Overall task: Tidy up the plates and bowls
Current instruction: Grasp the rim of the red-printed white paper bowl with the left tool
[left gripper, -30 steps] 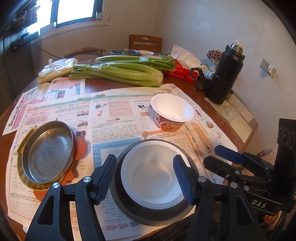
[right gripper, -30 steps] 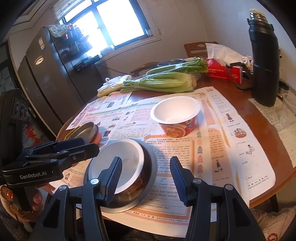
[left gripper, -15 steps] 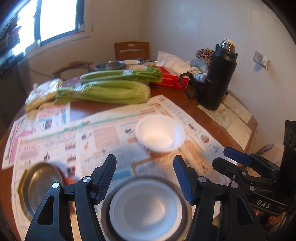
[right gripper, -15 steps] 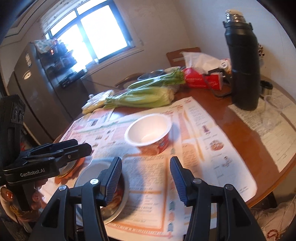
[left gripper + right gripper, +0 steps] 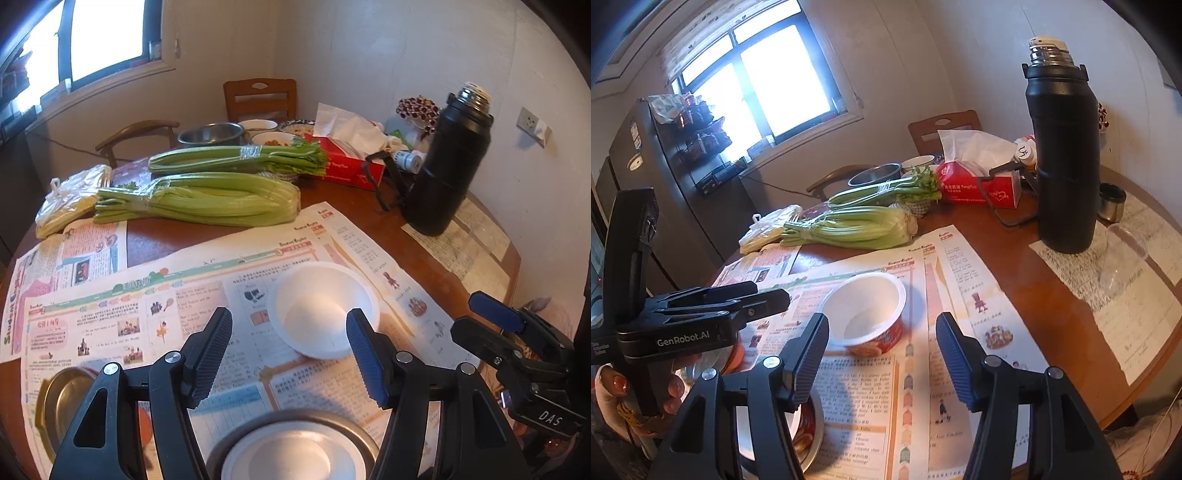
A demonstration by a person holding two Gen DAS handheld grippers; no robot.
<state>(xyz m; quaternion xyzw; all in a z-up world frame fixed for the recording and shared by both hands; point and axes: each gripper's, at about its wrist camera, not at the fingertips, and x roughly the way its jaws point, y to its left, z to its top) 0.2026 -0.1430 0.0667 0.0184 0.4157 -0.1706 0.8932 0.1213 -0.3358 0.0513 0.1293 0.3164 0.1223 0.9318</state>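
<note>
A white paper bowl (image 5: 325, 310) with red print on its side (image 5: 864, 314) stands empty on the newspaper (image 5: 229, 295), just ahead of both grippers. My left gripper (image 5: 288, 354) is open with nothing between its fingers. My right gripper (image 5: 882, 354) is opening its jaws, also with nothing between them. A white bowl (image 5: 291, 454) sits inside a grey metal plate (image 5: 354, 435) at the bottom edge, below the left gripper; the right wrist view shows that white bowl (image 5: 753, 432) at lower left. A shallow metal dish (image 5: 62, 398) lies at the left.
Two celery bundles (image 5: 207, 199), a plastic bag (image 5: 70, 199), a red tissue box (image 5: 343, 166) and a tall black flask (image 5: 447, 170) stand on the round wooden table's far side. More bowls (image 5: 210, 134) and a chair (image 5: 258, 96) lie beyond. A hand (image 5: 613, 387) holds the left gripper.
Both grippers have moved off the white bowl in the metal plate, which has slid to the bottom edge of each view. The paper bowl now lies nearer their fingertips.
</note>
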